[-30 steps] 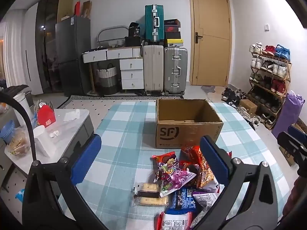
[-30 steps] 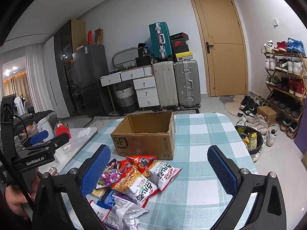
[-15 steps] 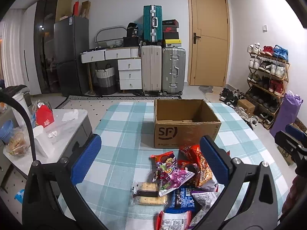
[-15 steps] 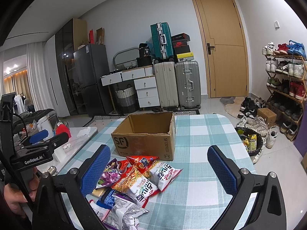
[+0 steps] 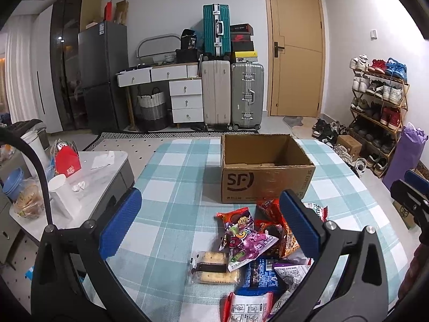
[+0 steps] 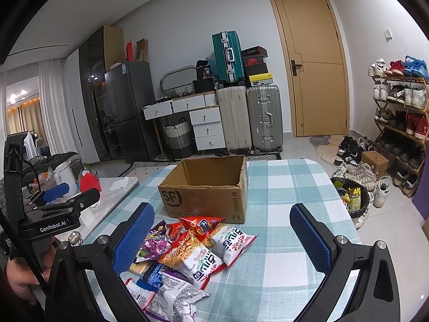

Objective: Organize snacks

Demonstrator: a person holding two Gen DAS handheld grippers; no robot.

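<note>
Checked tablecloth [image 5: 171, 204] spreads under both your tools. Your left gripper [image 5: 211, 225] and right gripper [image 6: 222, 234] each hover with jaws spread wide, holding nothing. Snack pile [image 5: 249, 244] lies just below and ahead of both, nearer the left; empty cardboard box [image 6: 209, 196] sits beyond it.

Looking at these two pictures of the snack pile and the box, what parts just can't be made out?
- Cardboard box floor: left wrist view, hidden behind its near wall; the right wrist view shows only its inner walls.
- Lowest packets in the snack pile: both views, cut by the bottom edge and covered by the gripper frames.
- Cracker pack: its label is too small to read.
- Person: only a hand, cut off at the picture's left edge.
</note>
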